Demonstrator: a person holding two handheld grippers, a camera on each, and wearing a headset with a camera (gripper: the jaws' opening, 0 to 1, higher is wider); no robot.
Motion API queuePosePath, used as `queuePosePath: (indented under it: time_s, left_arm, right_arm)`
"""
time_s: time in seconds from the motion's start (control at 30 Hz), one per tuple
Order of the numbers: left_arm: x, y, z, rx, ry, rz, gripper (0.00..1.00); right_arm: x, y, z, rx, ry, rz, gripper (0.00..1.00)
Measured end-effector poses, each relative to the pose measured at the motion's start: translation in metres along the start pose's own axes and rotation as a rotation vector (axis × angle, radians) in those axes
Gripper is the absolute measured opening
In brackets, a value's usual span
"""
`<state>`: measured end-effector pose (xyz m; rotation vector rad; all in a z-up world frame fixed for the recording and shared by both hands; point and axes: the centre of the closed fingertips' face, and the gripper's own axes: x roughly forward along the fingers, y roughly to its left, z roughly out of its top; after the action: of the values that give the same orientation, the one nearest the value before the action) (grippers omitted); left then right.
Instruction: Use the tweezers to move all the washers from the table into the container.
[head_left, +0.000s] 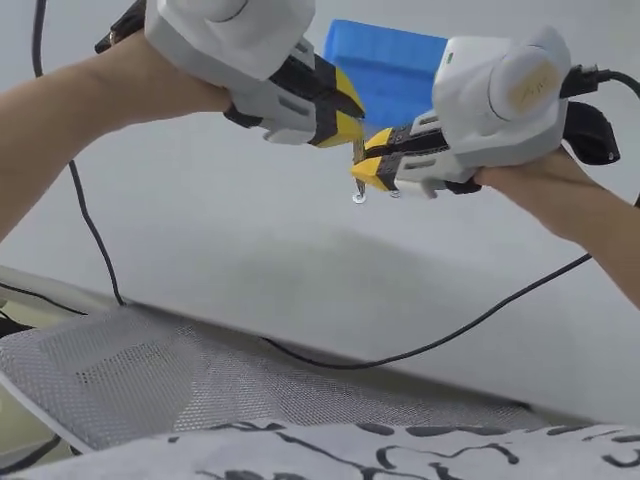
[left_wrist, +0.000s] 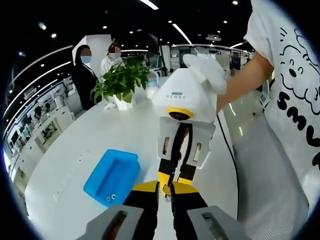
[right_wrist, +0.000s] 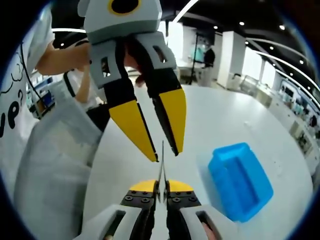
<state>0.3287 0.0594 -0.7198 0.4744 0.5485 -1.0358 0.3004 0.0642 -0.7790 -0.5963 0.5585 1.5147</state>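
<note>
In the head view my two grippers meet nose to nose above the white table (head_left: 250, 250). My right gripper (head_left: 372, 165) (right_wrist: 161, 187) is shut on thin metal tweezers (right_wrist: 162, 165) (head_left: 358, 165), whose tip points at my left gripper. The left gripper (head_left: 345, 112) (right_wrist: 164, 152) (left_wrist: 167, 189) is narrowly open, its yellow jaws on either side of the tweezers' tip without touching it. A small washer (head_left: 358, 197) lies on the table right under the tweezers. The blue container (head_left: 385, 70) (left_wrist: 112, 175) (right_wrist: 240, 182) stands just behind the grippers, with two washers (left_wrist: 111, 197) in it.
A black cable (head_left: 440, 340) runs across the table in front of the grippers. A grey mesh chair back (head_left: 200, 380) sits at the near edge. A potted plant (left_wrist: 120, 82) stands far down the table, with two people behind it.
</note>
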Motion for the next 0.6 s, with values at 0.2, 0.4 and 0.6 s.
queuePosePath:
  time_s: [0.2, 0.4, 0.6]
  left_arm:
    - [0.006, -0.015, -0.001, 0.014, 0.014, -0.049, 0.03]
    - [0.008, -0.018, 0.001, 0.017, 0.006, -0.054, 0.00]
    - [0.014, -0.022, -0.001, 0.023, 0.007, -0.062, 0.00]
  right_arm:
    - [-0.001, 0.001, -0.002, -0.001, -0.019, -0.009, 0.03]
    - [-0.003, 0.001, -0.005, 0.011, -0.040, -0.023, 0.03]
    - [-0.001, -0.002, -0.010, 0.019, -0.040, -0.034, 0.03]
